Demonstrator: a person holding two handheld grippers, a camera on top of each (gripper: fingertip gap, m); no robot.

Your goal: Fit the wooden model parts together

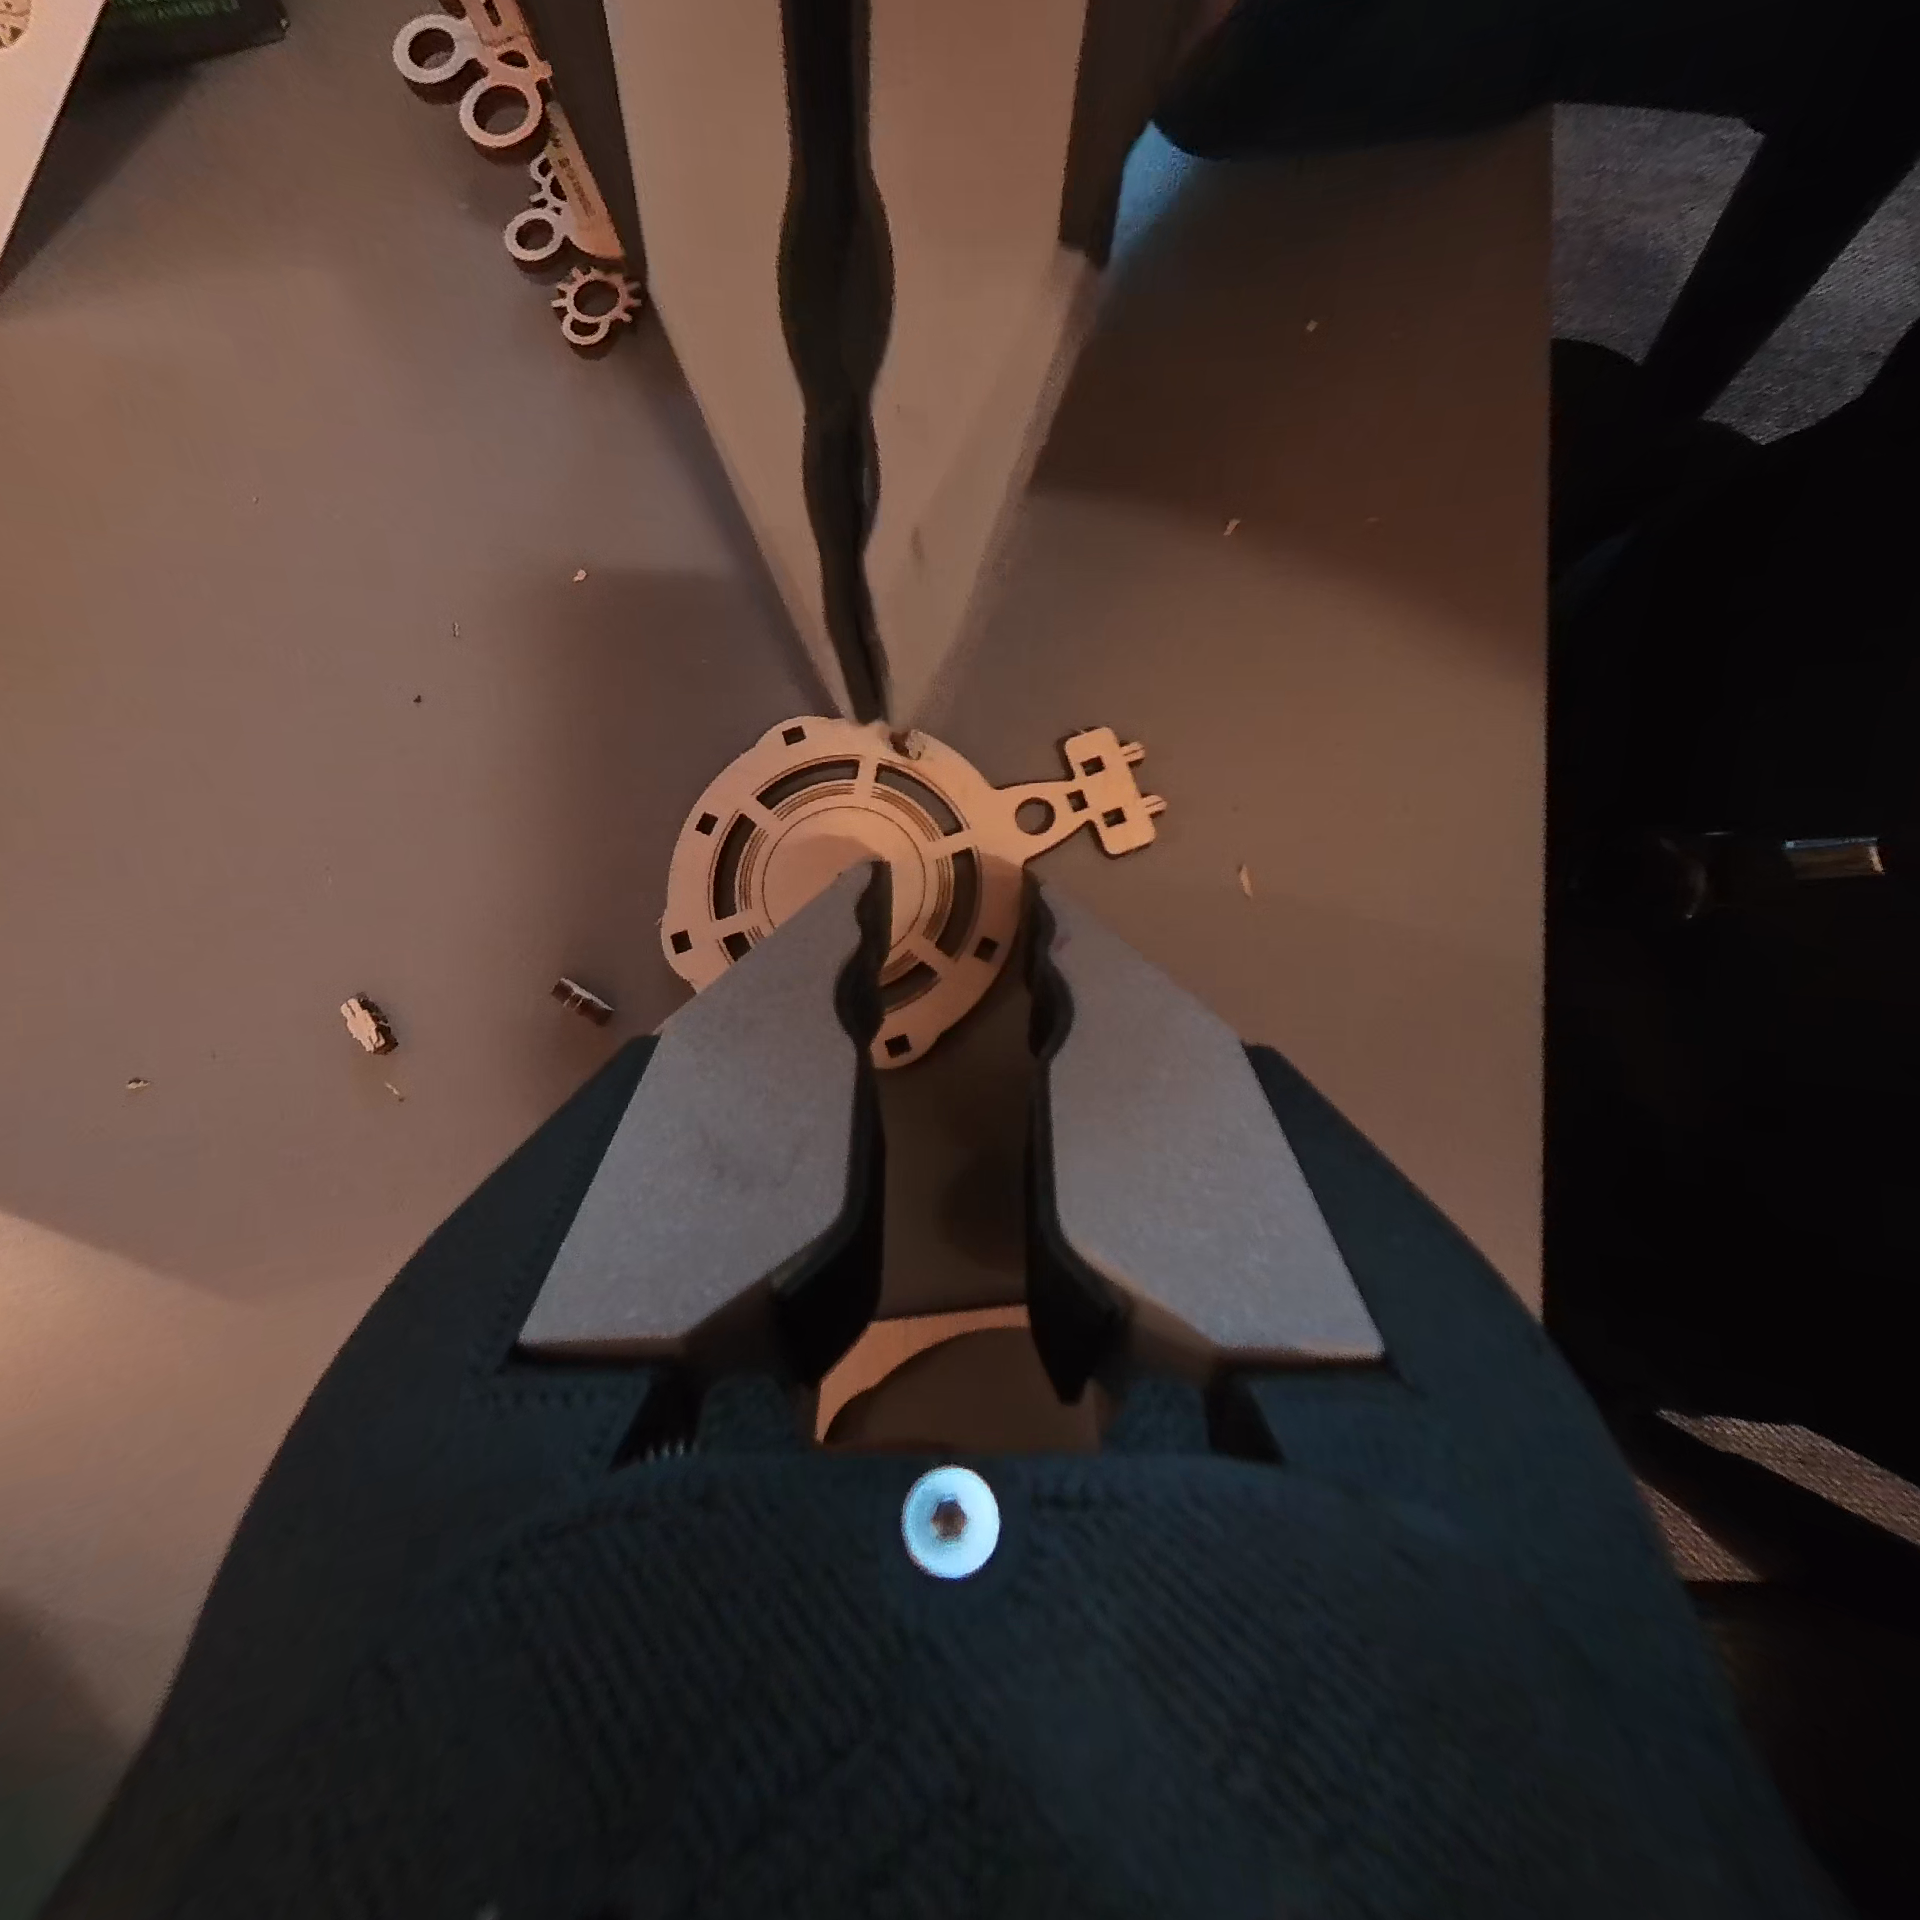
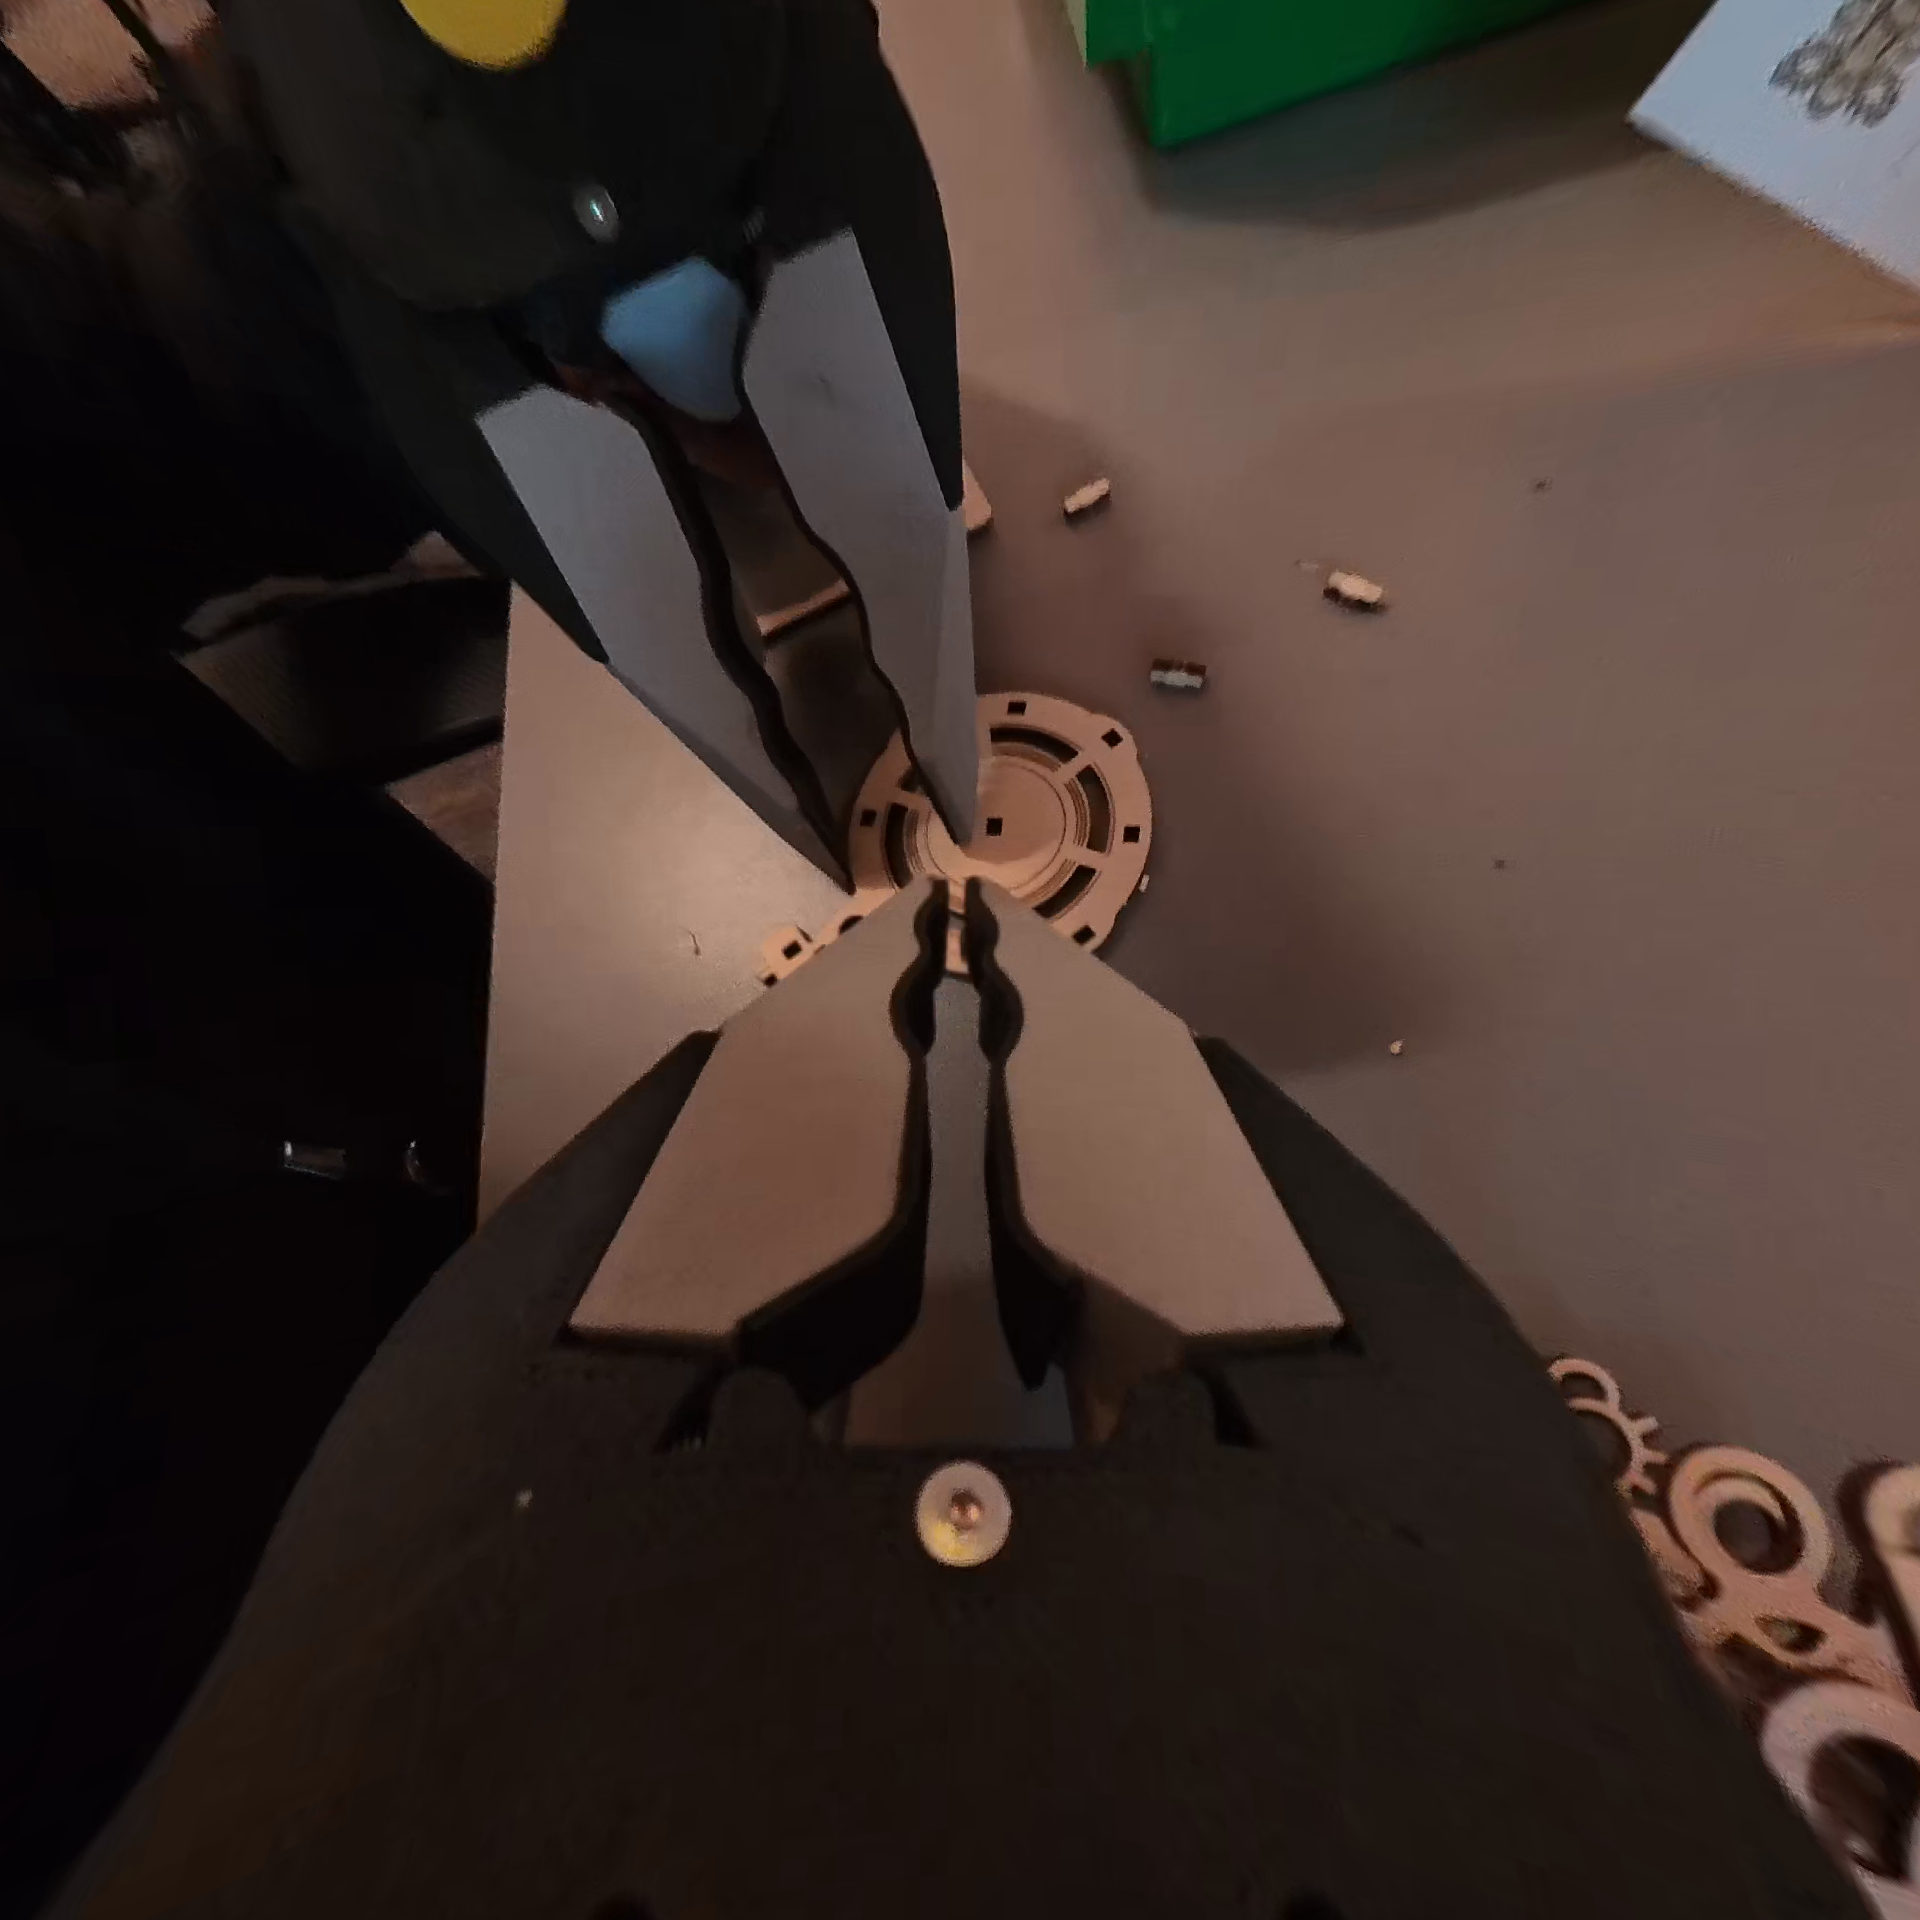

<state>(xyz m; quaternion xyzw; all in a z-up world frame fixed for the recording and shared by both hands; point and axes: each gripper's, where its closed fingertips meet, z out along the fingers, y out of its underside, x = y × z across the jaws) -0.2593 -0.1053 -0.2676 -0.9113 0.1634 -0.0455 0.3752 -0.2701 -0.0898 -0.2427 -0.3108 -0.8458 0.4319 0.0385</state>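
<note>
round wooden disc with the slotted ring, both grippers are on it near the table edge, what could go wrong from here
1. The flat round wooden disc lies near the grey table's edge; a sideways push could slide it off.
2. The right gripper tips are nearly closed on a tiny wooden peg at the rim; it could slip out and get lost among the loose wooden scraps.
3. The open left gripper presses down near the thin cutout ring, which might crack.
</note>
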